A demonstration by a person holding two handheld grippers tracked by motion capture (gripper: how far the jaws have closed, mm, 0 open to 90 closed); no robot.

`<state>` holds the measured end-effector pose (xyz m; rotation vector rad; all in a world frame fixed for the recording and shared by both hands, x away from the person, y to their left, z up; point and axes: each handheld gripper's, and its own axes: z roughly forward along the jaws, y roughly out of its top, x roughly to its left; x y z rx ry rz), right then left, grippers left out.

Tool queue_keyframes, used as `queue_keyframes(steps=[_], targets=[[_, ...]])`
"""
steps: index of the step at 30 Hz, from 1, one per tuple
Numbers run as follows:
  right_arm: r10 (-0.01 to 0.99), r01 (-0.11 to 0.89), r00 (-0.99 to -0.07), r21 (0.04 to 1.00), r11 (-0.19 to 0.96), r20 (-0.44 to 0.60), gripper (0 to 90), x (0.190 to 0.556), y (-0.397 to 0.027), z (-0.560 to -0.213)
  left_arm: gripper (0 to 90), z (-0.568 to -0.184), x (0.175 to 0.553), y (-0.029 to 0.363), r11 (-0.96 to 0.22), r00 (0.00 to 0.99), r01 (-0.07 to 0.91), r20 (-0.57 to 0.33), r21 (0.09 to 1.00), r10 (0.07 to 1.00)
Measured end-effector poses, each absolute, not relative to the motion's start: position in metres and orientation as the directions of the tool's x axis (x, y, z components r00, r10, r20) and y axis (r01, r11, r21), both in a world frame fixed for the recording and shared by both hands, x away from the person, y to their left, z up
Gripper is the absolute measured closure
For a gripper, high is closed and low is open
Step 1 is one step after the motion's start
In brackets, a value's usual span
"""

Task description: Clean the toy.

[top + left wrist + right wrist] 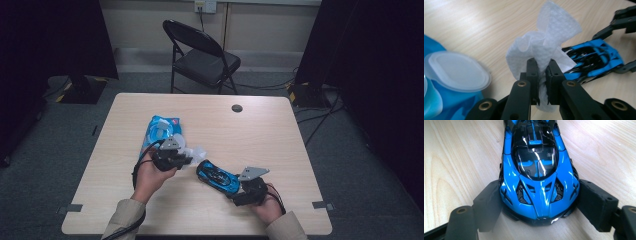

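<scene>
A blue and black toy car [218, 175] lies on the wooden table [260, 135]. My right gripper [239, 189] is shut on the toy car [537, 170], one jaw against each side of its near end. My left gripper [186, 159] is shut on a crumpled white wipe [544, 53], which stands up between the jaws just beside the toy car [596, 61]. The wipe [195, 151] sits a little left of the car's far end. A blue wipes pack [161, 131] with its white flip lid [457, 72] open lies behind my left gripper.
A black folding chair [202, 57] stands beyond the table's far edge. A dark round grommet hole [237, 108] sits near the far edge of the tabletop. Cables run across the grey floor at right. Dark curtains hang at both sides.
</scene>
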<state>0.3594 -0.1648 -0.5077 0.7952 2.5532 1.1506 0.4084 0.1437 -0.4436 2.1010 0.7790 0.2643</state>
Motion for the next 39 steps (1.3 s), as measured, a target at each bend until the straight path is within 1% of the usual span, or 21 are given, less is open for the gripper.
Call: queue_keyframes(steps=[5,9,22,25,30,31,32,36,39], targets=[[0.563,0.382,-0.826,0.747,0.544,0.012,24.0,0.359,-0.165,-0.508,82.9,-0.431,0.401,0.128,-0.428,0.814,0.405,-0.106,0.808,0.571],[0.563,0.382,-0.826,0.747,0.545,0.012,24.0,0.359,-0.165,-0.508,82.9,-0.428,0.394,0.106,-0.447,0.849,0.371,-0.103,0.814,0.518],[0.563,0.381,-0.827,0.747,0.545,0.012,24.0,0.359,-0.165,-0.508,82.9,-0.454,0.381,0.033,-0.525,0.914,0.346,-0.152,0.778,0.377],[0.563,0.382,-0.826,0.747,0.544,0.012,24.0,0.359,-0.165,-0.508,82.9,-0.46,0.378,0.021,-0.539,0.921,0.339,-0.157,0.771,0.355],[0.562,0.379,-0.827,0.748,0.545,0.01,24.0,0.36,-0.165,-0.508,82.9,-0.471,0.376,0.009,-0.557,0.923,0.35,-0.176,0.753,0.343],[0.562,0.379,-0.827,0.748,0.545,0.01,24.0,0.36,-0.165,-0.508,82.8,-0.473,0.376,0.008,-0.564,0.923,0.351,-0.173,0.747,0.344],[0.562,0.38,-0.827,0.748,0.545,0.011,24.0,0.359,-0.165,-0.508,82.7,-0.476,0.376,0.006,-0.582,0.926,0.339,-0.151,0.739,0.346],[0.562,0.38,-0.827,0.748,0.545,0.01,24.0,0.36,-0.165,-0.508,82.6,-0.481,0.377,0.006,-0.582,0.928,0.335,-0.153,0.742,0.339],[0.562,0.38,-0.827,0.748,0.545,0.01,24.0,0.36,-0.165,-0.508,82.5,-0.48,0.376,0.005,-0.591,0.933,0.317,-0.134,0.741,0.333]])
